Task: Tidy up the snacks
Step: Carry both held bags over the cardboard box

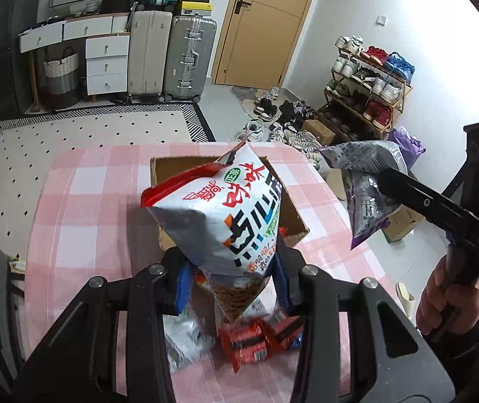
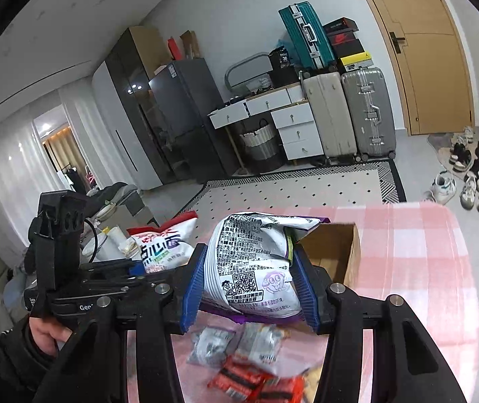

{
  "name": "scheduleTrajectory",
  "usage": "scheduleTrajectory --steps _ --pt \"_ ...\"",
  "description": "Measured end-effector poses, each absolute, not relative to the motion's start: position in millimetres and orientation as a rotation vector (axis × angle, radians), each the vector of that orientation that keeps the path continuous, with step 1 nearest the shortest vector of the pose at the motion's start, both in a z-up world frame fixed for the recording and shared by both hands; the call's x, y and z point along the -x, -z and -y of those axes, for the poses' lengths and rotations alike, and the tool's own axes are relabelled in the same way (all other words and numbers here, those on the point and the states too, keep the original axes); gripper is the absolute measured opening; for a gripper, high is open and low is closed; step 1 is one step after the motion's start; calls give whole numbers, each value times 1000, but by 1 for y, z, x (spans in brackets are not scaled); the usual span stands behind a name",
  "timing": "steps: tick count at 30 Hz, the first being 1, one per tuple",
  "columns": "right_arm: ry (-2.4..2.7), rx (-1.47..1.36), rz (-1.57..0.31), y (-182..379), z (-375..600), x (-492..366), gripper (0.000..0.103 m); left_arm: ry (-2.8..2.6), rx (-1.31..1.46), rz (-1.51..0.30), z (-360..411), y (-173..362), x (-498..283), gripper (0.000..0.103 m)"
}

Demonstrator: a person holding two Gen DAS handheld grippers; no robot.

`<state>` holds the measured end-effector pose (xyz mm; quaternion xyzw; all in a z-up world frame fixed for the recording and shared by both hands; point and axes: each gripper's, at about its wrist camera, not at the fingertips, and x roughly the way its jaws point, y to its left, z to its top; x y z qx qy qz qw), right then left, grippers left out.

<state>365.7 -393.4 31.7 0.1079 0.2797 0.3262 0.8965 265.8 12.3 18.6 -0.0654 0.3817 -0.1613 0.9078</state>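
Observation:
My left gripper [image 1: 236,285] is shut on the lower end of a white-and-red snack bag [image 1: 226,215] and holds it in the air in front of an open cardboard box [image 1: 293,215]. The box stands on the pink checked tablecloth [image 1: 88,201]. My right gripper [image 2: 249,288] is shut on a silver-and-purple snack bag [image 2: 252,268], also off the table, beside the box [image 2: 336,252]. In the left wrist view the right gripper [image 1: 384,178] and its bag [image 1: 367,174] hang to the right of the box. Red small packets [image 1: 256,339] and silver ones [image 2: 212,346] lie on the cloth below.
A person's hand [image 1: 441,288] grips the right handle. Beyond the table lie a patterned rug [image 1: 88,134], suitcases [image 1: 185,57], white drawers [image 1: 105,63], a wooden door [image 1: 263,23], a shoe rack [image 1: 367,90] and loose shoes [image 1: 273,114] on the floor.

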Motion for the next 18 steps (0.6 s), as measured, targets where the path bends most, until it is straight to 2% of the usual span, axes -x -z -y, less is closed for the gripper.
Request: scheduleTrajectory --steps 9,18 --pt "-654 -211 -589 -35 379 -415 50 307 150 -811 0 -19 -341 36" --pt "-637 -184 -659 -1 360 -455 50 324 141 -869 12 22 -394 36"
